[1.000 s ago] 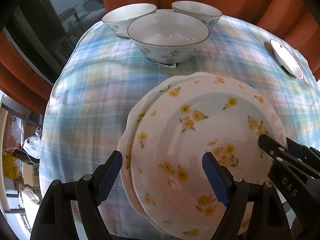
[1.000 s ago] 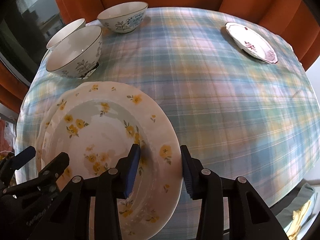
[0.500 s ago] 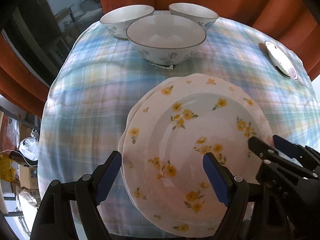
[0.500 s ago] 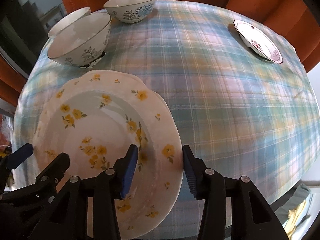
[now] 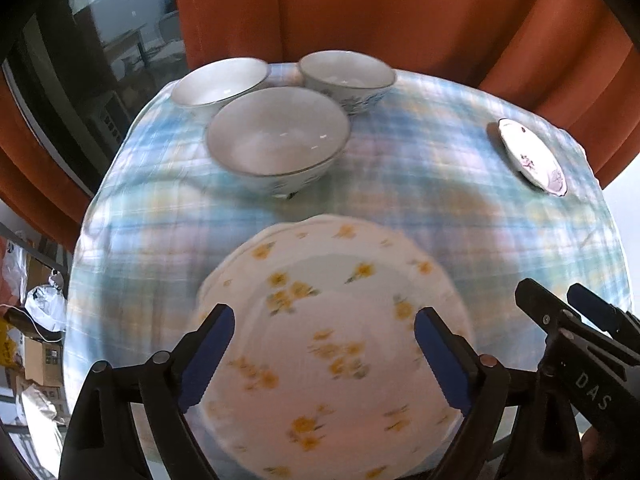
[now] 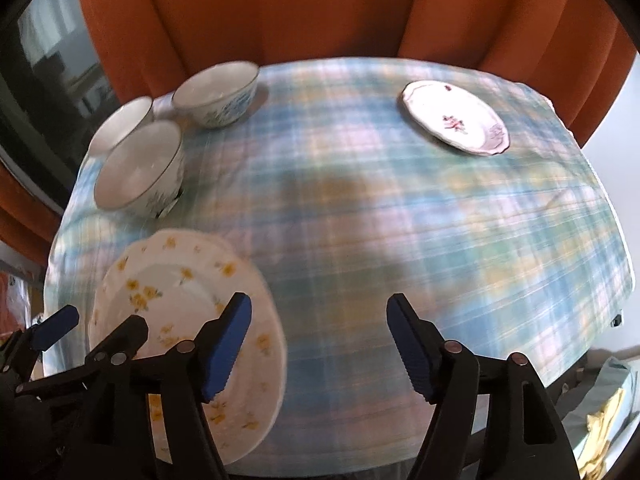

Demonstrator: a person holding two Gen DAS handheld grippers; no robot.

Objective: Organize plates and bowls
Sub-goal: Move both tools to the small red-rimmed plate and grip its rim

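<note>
Right wrist view: both right gripper and left gripper opening, clear of yellow-flowered plate rim

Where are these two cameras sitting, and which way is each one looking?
Left wrist: on the left gripper, tilted down at the yellow-flowered plates; its opening jaws and the right gripper show.
Right wrist: on the right gripper, over the plaid cloth; its opening, empty jaws and the left gripper show.
Both share three bowls and the pink-flowered plate.
</note>
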